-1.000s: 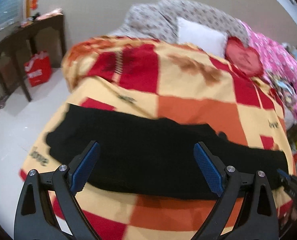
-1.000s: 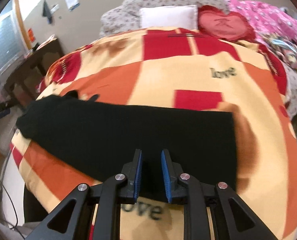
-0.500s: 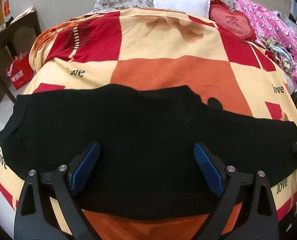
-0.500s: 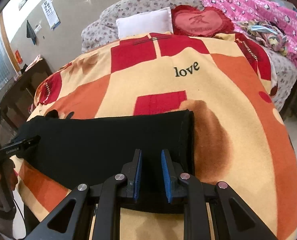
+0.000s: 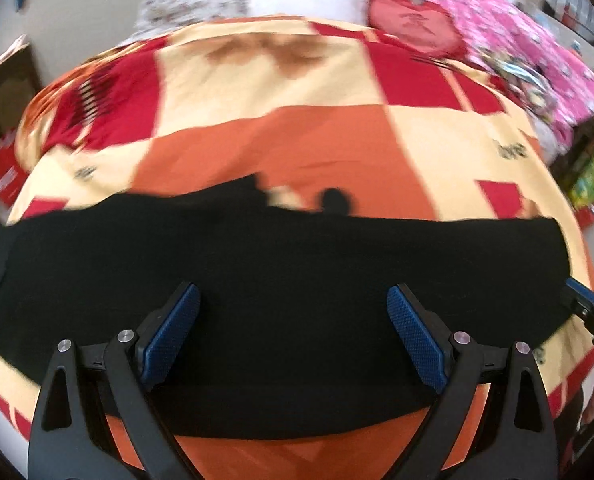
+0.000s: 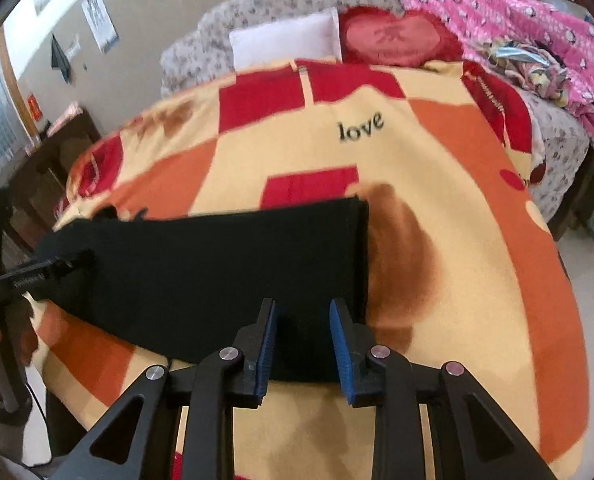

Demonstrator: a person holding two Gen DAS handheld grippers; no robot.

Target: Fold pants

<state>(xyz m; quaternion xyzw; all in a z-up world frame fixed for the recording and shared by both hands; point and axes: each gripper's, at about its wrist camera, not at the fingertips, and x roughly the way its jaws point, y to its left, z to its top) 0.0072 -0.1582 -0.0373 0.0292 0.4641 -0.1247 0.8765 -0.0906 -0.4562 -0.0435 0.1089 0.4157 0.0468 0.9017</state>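
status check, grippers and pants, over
Left gripper wide open over the pants. Right gripper part open at their right end. Pants flat across the blanket. Nothing in the way.

Lighting: bright, even indoor light; ceiling lamp glints at top of right wrist frame.
Blur: left wrist view motion-smeared; right wrist view sharper.
Distortion: strong fisheye bending, dark vignette at corners.
Detail: black pants [image 5: 281, 280] featureless.

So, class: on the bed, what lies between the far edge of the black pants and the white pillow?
Only blanket: its red, orange and cream squares and the word "love" run from the pants to the pillow. The right wrist view shows it best.
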